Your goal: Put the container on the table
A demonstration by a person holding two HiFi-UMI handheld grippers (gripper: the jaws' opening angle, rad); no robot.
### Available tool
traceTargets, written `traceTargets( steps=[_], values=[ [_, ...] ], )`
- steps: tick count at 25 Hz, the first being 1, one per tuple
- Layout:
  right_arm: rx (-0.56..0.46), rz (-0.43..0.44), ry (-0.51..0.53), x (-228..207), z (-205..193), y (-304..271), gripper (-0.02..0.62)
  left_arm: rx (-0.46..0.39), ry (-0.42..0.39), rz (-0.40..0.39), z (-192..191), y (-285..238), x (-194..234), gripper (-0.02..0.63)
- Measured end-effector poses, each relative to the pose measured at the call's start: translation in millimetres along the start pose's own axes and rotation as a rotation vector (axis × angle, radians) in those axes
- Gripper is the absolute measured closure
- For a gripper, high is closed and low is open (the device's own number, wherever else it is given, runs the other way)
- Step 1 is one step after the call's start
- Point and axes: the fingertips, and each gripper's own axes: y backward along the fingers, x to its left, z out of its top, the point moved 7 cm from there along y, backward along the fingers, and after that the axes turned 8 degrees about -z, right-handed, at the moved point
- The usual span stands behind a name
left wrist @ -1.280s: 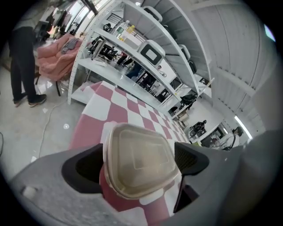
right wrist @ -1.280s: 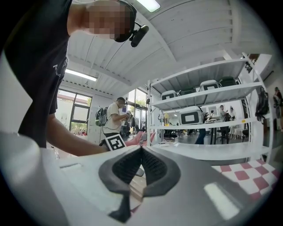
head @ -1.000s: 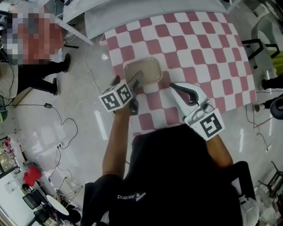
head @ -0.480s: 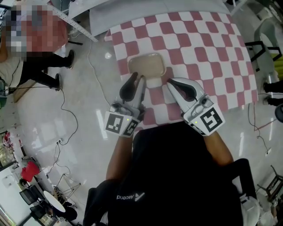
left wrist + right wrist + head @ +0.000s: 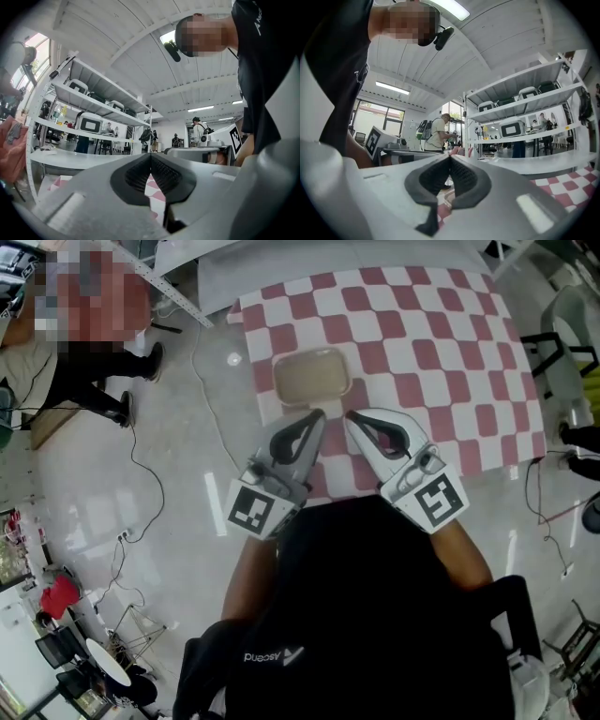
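The container (image 5: 311, 376), a shallow beige rectangular tray, lies flat on the pink-and-white checked table (image 5: 441, 343) near its left edge. Nothing holds it. My left gripper (image 5: 319, 414) hangs just short of the container's near side, and its jaws have closed together with nothing between them. Beside it, my right gripper (image 5: 349, 415) is shut and empty, tips almost touching the left one's. In the left gripper view the left gripper (image 5: 150, 155) has its ribbed pads pressed together, pointing level. In the right gripper view the right gripper (image 5: 450, 157) looks the same.
A person (image 5: 84, 324) stands on the glossy floor left of the table, with cables (image 5: 141, 474) trailing nearby. A chair (image 5: 562, 324) stands at the table's right end. Metal shelves (image 5: 89, 122) with boxes line the room.
My left gripper has drawn back from the container's near-left edge toward me, risen and rolled upright, and its jaws have closed empty. The container stays on the table. The right gripper edged left.
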Motion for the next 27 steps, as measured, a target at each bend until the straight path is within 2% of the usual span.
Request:
traceTargets(
  steps=[4,9,13,18,27],
  values=[
    [-0.002,-0.004,-0.008,-2.6,0.3,3.6,0.592,0.016,-0.003,0.010,1.0,-0.2,-2.0,0.595],
    [-0.002,-0.006,-0.010,-3.4,-1.0,7.0,0.592,-0.025,-0.017,0.008,4.8,-2.3,-3.8,0.595],
    [-0.002,-0.007,-0.007,-4.5,-1.1,9.3,0.592,0.002,0.001,0.009,1.7,-1.6,-6.1,0.595],
    [0.000,-0.007,-0.001,-4.0,-1.0,9.9,0.592,-0.042,-0.016,-0.003,5.0,-2.4,-5.2,0.595],
    [0.016,-0.001,0.015,-1.4,-2.4,10.0,0.592,0.007,-0.003,0.006,-4.8,4.3,-4.5,0.595]
  ],
)
